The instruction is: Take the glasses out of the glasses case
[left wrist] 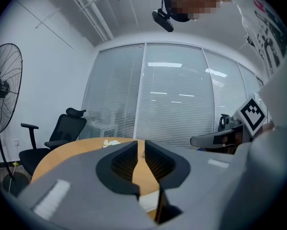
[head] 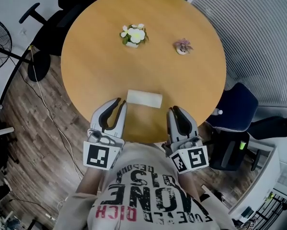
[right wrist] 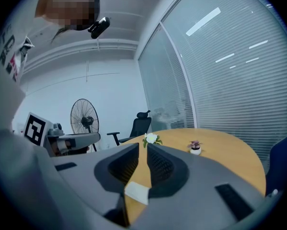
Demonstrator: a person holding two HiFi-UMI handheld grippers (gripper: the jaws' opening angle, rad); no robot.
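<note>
**Hovering on either side of the glasses case**

Flanking the white glasses case (head: 144, 98), the left gripper (head: 120, 103) and the right gripper (head: 175, 109) are held at the near edge of the round wooden table (head: 100, 56). The case lies flat on the tabletop between the two sets of fingertips and slightly ahead of them. It is just beside the left tips and a little further from the right ones, and neither gripper holds it. The left gripper's fingers stand a narrow slit apart with nothing between them (only tabletop shows through the gap). The right gripper's fingers are likewise narrowly parted and empty. Well beyond the fingertips, toward the far side of the table, stand a pot of white flowers (head: 133, 34) and, to its right, a small pink plant (head: 183, 46).
</note>
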